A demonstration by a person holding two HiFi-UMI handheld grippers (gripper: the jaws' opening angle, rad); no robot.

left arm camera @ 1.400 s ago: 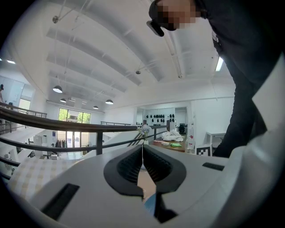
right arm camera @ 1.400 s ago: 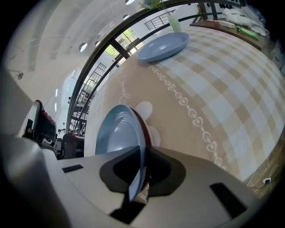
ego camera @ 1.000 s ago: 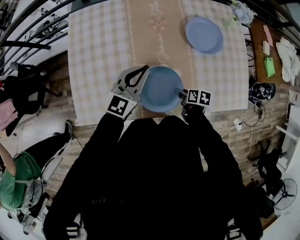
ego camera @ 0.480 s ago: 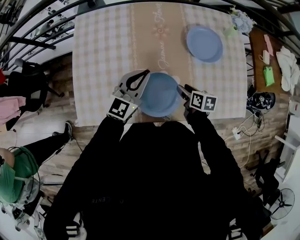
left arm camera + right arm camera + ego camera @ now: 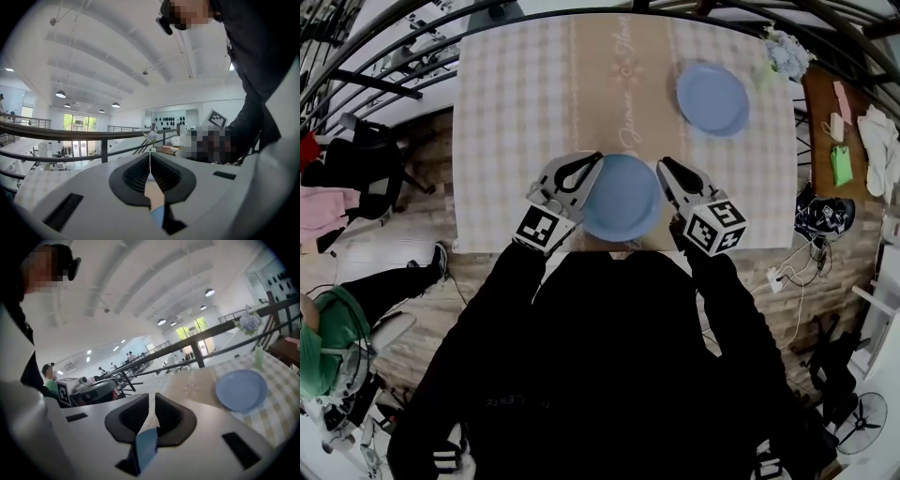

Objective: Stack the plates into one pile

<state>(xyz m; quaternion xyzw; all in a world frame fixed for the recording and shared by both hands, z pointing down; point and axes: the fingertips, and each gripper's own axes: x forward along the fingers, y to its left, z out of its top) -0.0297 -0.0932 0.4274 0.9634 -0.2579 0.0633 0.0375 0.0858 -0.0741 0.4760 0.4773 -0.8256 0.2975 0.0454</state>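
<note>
A blue plate [image 5: 622,197] hangs over the near edge of the checked table [image 5: 516,112], held from both sides. My left gripper [image 5: 594,161] is shut on its left rim; in the left gripper view [image 5: 150,169] a sliver of that plate [image 5: 157,216] shows low between the pads. My right gripper [image 5: 665,167] has just been closing and now pinches the right rim; the plate's edge [image 5: 146,447] sits between its pads [image 5: 152,411]. A second blue plate [image 5: 712,98] [image 5: 241,391] lies flat at the table's far right.
A small vase of flowers [image 5: 783,52] [image 5: 255,348] stands by the far-right corner, close to the second plate. A brown side table [image 5: 839,122] with small items is to the right. A railing runs beyond the table. A seated person in green [image 5: 328,347] is at lower left.
My right gripper has risen from low beside the plate, rolled, and closed on the plate's right rim. The left gripper and the plate have hardly moved.
</note>
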